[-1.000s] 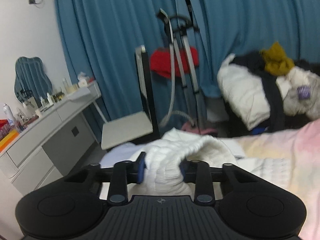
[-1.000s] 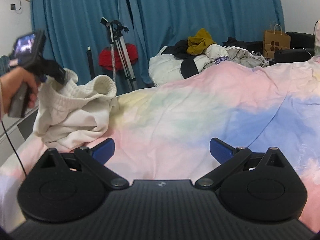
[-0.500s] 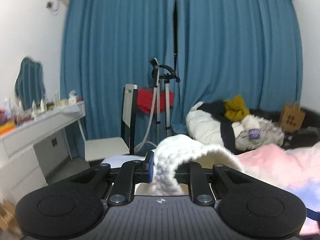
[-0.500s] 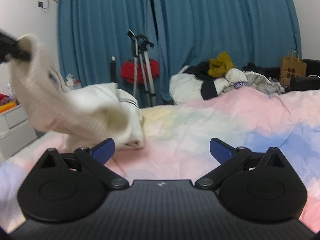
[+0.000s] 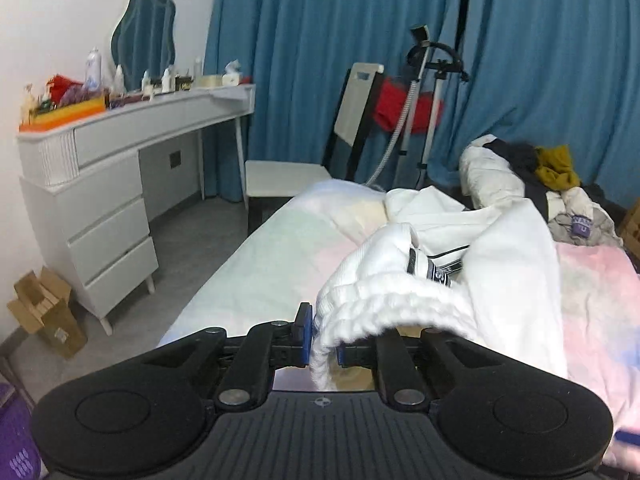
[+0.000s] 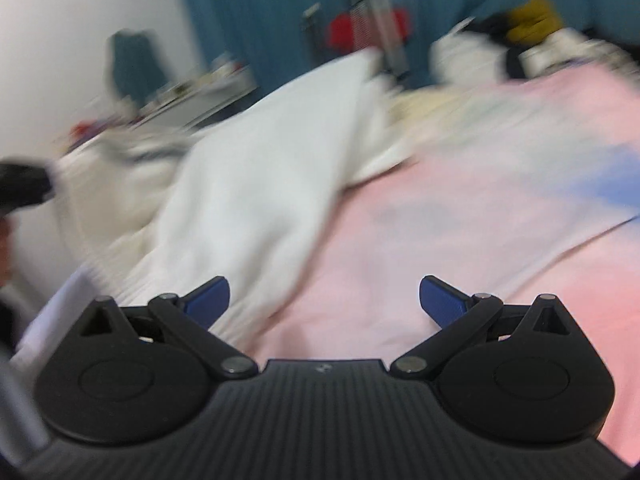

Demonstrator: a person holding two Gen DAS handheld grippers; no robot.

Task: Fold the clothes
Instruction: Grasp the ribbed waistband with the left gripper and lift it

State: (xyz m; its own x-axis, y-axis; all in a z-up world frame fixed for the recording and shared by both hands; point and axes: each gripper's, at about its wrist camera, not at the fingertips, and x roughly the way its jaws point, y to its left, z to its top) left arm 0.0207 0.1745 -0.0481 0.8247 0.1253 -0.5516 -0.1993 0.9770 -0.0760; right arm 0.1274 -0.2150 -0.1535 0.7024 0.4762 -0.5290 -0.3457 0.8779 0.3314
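The white garment [image 5: 508, 264] lies half bunched on the bed [image 5: 256, 264], its ribbed hem lifted off the pastel cover and the rest of the cloth trailing toward the far edge, where a black-striped tag or band shows in the folds. The left tool [image 5: 322, 346] is clenched on that ribbed hem, the thick knit pinched between its blue pads, and the grip looks deep enough to hold. The right tool [image 6: 324, 304] is released, jaws wide apart, hovering low over the pink part of the cover just beside the near edge of the garment [image 6: 256, 200]; its view is badly blurred, so exactly which edge lies under it cannot be told. To do this step well, I judge that the right tool should take the hem at a second point well apart from the left one, so the two can draw the edge taut and lay the cloth flat before any fold. A bite on one layer only would keep it from twisting. The heavy fabric will likely sag and drag, so lifting it clear of the cover seems wise. Beyond the bed stand a chair [image 5: 288, 172], a dresser [image 5: 112, 184] and blue curtains [image 5: 312, 40].
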